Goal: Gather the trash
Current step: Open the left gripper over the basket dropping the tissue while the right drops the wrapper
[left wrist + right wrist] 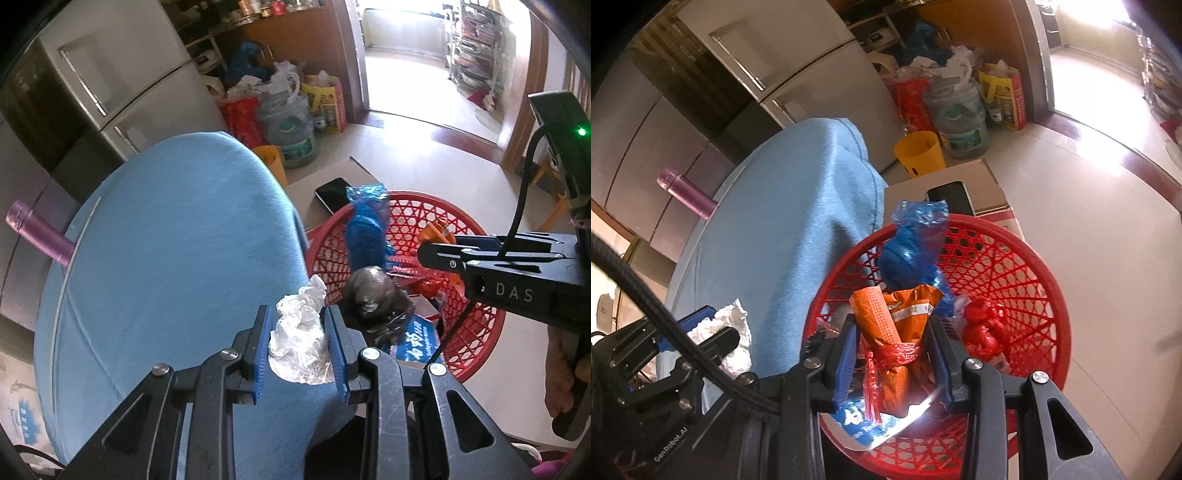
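Left gripper (300, 345) clamps a crumpled white paper wad (301, 343) between its blue pads over the blue cushion (166, 258), just beside the red mesh basket (476, 332). Right gripper (892, 354) pinches an orange wrapper bundle (897, 332) tied with red string, held inside the basket (1027, 295). Only the right wrist view shows a red foil lump (982, 328) there; only the left shows a dark bag ball (373, 295). Both show the blue plastic wrapper (912, 251) and a phone (951, 197) on a cardboard box (982, 177) behind.
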The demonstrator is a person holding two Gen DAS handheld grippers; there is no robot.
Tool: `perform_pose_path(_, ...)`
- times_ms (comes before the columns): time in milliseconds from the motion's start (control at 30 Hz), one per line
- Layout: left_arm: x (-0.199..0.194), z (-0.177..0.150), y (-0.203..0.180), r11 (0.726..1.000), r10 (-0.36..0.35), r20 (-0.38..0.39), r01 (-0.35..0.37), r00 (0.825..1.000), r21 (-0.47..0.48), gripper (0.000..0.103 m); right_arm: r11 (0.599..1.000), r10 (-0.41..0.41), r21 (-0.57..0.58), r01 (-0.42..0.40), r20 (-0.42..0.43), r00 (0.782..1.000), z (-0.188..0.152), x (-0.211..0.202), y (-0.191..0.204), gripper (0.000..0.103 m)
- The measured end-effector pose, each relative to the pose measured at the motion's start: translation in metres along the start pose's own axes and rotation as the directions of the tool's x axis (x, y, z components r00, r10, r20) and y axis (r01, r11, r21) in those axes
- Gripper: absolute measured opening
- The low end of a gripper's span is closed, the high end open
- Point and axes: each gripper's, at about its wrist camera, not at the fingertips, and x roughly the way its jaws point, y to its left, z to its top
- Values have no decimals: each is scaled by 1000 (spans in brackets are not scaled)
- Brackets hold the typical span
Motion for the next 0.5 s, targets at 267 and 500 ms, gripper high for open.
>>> perform_pose_path(267,9,10,-15,999,-33,-14,34,999,40,32,999,-27,35,26,7,1000,2,-6,-20,39)
perform_pose_path(500,17,18,-29,995,-68,-29,70,997,71,32,997,-47,62,46,22,999,6,-12,-34,39)
